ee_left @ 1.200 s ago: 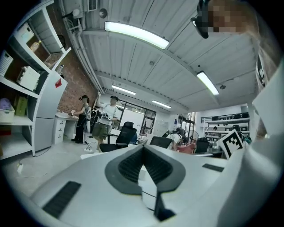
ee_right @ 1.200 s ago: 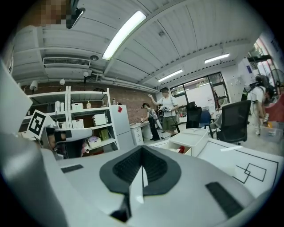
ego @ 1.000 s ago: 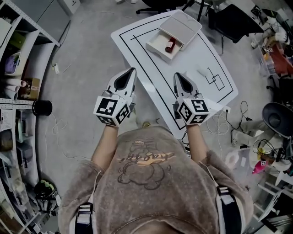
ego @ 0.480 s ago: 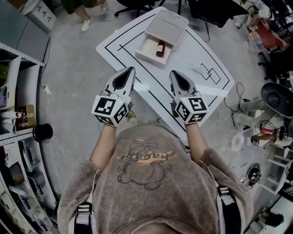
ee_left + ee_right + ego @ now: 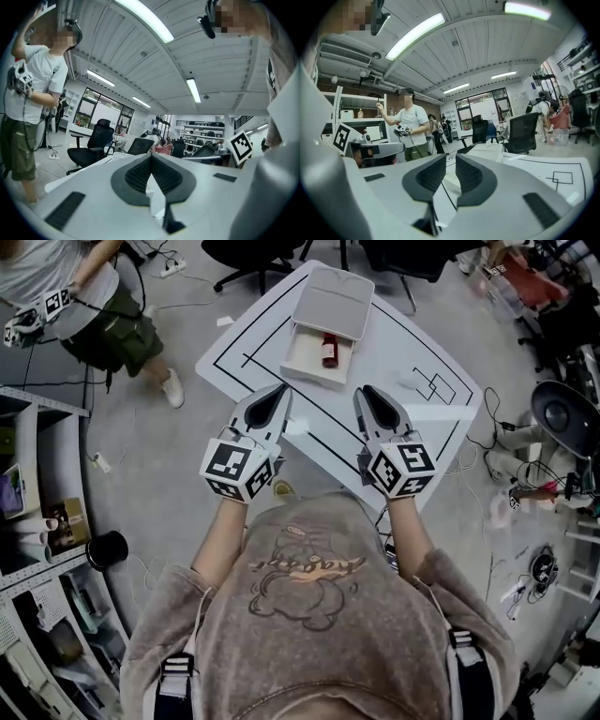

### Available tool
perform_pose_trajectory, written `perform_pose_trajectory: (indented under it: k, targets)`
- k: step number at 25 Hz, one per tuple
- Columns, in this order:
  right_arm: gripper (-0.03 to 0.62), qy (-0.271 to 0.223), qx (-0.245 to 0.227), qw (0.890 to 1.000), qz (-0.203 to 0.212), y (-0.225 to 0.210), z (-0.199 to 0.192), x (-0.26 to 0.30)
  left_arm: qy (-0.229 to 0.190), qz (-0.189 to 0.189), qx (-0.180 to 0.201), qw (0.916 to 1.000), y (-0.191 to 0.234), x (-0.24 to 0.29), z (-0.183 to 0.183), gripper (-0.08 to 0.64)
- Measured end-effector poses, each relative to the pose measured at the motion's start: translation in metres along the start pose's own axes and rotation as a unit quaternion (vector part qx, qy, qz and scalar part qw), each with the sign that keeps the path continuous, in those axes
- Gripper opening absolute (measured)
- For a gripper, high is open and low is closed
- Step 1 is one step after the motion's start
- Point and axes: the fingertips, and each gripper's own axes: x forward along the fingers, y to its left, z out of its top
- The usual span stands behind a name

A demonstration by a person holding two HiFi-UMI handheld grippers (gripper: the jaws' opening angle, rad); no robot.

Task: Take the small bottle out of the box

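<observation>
Currently the small bottle (image 5: 330, 350) lies inside the open box (image 5: 302, 360) on the bench (image 5: 384, 348), ahead of both claws and well apart from them, its long axis running away from the person. Right claw (image 5: 367, 395) judged slightly nearer; its jaws have just been opening, narrow gap, nothing between. Left claw (image 5: 277, 392) closed, empty. Nothing else visible in the box.
</observation>
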Motion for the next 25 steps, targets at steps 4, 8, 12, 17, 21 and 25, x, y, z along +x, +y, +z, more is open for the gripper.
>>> perform_pose_trajectory:
  k: [4,8,12,17,21,25]
  targets:
    - [0.083,-0.005,0.002,1.0,-0.006,0.004,0.004,0.009,0.0,-0.008,-0.002,1.0,0.01,0.001,0.0,0.006]
    - [0.14,-0.004,0.008,1.0,-0.007,0.004,0.004,0.018,0.003,-0.017,-0.005,0.9998,0.014,0.005,-0.003,0.006]
    - [0.258,0.005,0.014,1.0,-0.006,0.003,0.007,0.033,0.002,-0.02,-0.004,0.9998,0.021,0.009,0.0,0.006]
    - [0.324,0.014,0.009,1.0,-0.015,-0.008,0.018,0.055,0.001,-0.022,-0.004,0.9998,0.031,0.016,0.003,0.006]
    - [0.33,0.022,0.003,1.0,-0.011,-0.016,0.027,0.074,-0.002,-0.017,-0.004,0.9998,0.039,0.021,0.005,0.006]
    - [0.33,0.034,0.0,0.999,-0.006,-0.025,0.026,0.095,-0.003,-0.014,-0.006,0.9999,0.045,0.023,0.004,0.006]
